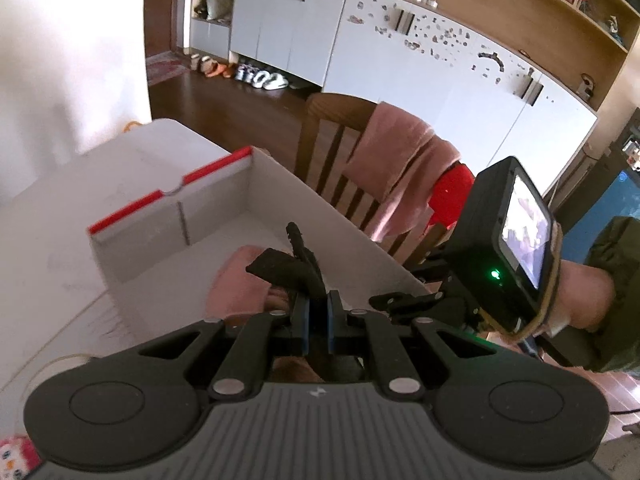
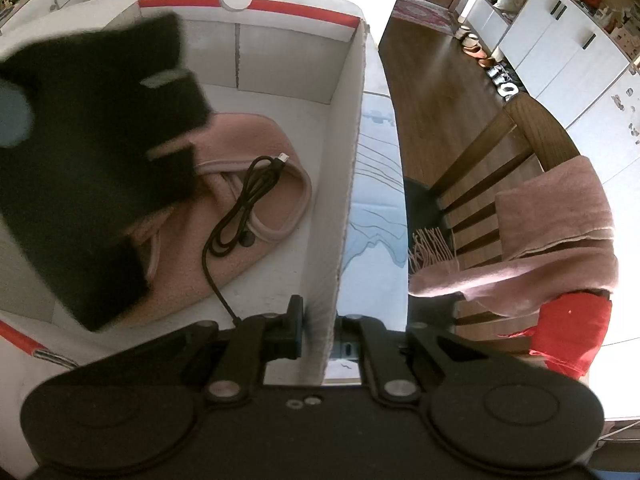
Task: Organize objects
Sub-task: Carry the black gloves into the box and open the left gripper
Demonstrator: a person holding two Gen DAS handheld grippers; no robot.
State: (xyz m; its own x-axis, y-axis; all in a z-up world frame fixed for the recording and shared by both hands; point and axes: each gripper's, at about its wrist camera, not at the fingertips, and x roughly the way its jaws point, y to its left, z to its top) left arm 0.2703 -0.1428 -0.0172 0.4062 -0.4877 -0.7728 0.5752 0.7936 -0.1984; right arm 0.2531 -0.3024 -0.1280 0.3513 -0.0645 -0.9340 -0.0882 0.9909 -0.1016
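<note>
Box wall (image 2: 340,200) probably between right tool (image 2: 320,338) pads.

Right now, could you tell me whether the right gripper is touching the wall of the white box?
Touching. The right wrist view shows the right gripper with its jaws clamped on the box wall, one on each side.

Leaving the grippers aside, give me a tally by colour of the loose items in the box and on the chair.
Pink: 2, the folded pad in the box and the scarf on the chair
Black: 1, the cable lying on the pad
Red: 1, the cloth on the chair
Total: 4
</note>
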